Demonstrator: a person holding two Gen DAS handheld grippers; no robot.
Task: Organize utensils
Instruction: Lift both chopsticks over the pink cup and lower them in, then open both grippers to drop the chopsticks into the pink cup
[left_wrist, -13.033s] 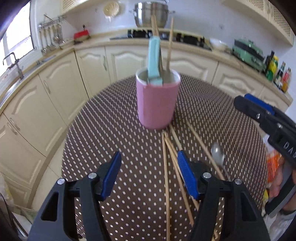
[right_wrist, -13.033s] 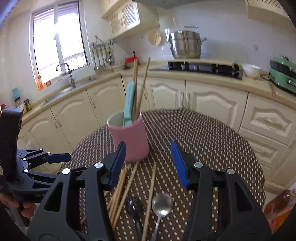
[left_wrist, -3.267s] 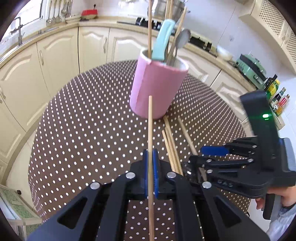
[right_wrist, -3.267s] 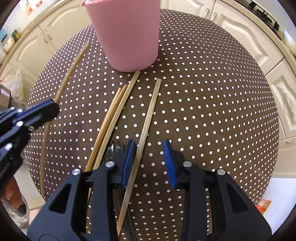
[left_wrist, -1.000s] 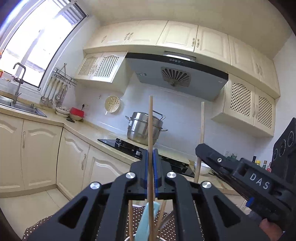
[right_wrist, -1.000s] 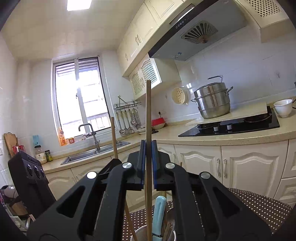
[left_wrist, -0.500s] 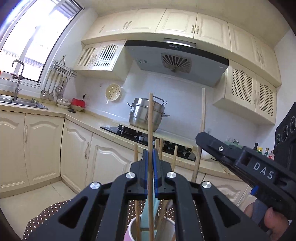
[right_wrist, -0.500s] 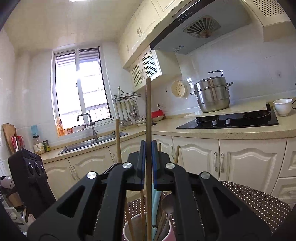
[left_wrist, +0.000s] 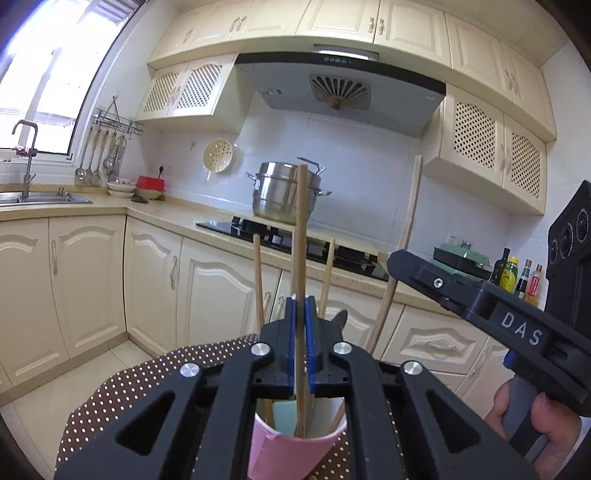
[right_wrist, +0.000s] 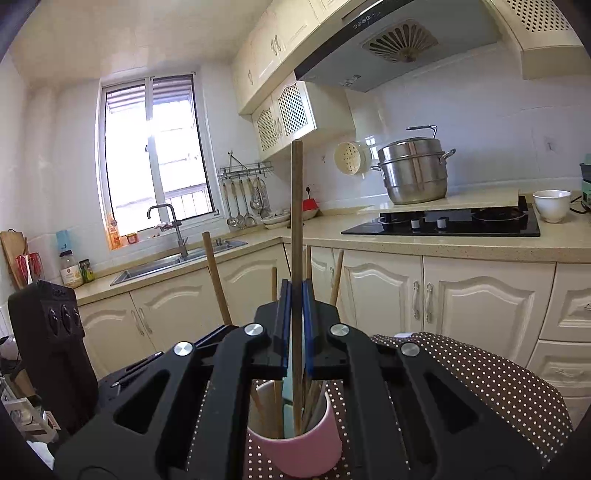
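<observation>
In my left gripper I pinch one wooden chopstick between the blue pads, jaws pressed tight on it. It stands close to upright through the centre of the left wrist frame, its top against the steel pot on the hob and its lower end already inside the mouth of the pink cup at the bottom centre.

My right gripper pinches a second chopstick the same way, also near vertical in the middle of its frame, lower end dipping into the pink cup directly below the pads.

So for both hands the cup lies straight down along the stick's long axis, not off to either side. Neither hand looks clearly nearer; in the left wrist view the right gripper comes in from the right edge with its stick leaning toward the same opening.

The cup, on the dotted tablecloth, already holds several chopsticks and a pale teal handle, so I judge the coming release needs each stick kept in line with the opening.
</observation>
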